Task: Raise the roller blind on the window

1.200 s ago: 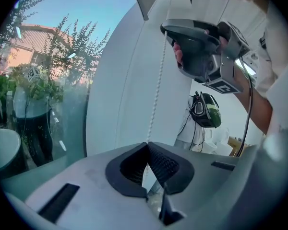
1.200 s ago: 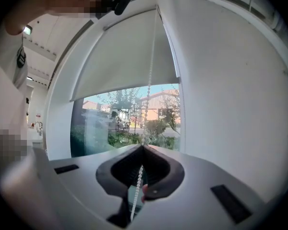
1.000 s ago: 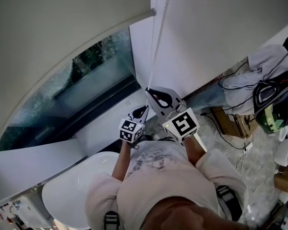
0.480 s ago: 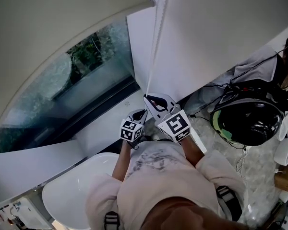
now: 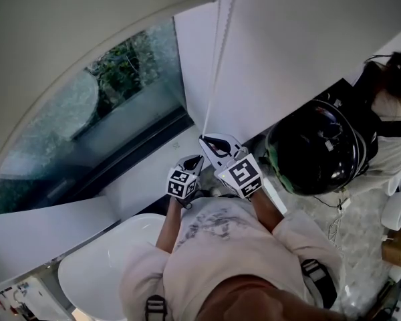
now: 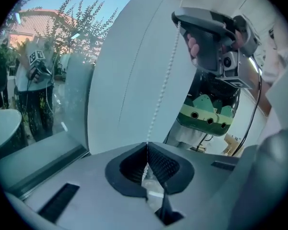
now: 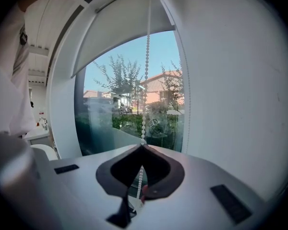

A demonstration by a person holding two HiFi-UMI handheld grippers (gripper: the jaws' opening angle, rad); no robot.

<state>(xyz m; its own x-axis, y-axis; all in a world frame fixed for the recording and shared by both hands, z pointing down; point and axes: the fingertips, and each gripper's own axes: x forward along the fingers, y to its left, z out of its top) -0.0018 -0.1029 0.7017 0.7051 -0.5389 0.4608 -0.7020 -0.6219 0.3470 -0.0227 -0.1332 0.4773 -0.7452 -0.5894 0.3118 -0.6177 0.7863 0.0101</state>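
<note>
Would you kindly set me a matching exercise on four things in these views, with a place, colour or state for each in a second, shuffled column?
Things:
1. blind
2. chain
3. helmet
4. basin

Place, colour or state:
A. black, at the right of the head view
B. white, lower left in the head view
C. partly down, glass bare below its edge
D. pinched by the left gripper and the right gripper

Pairs: 1-C; 2-D; 3-A; 4-B

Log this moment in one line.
left gripper: shut on bead chain | right gripper: shut on bead chain | roller blind: partly raised | window glass: showing below
</note>
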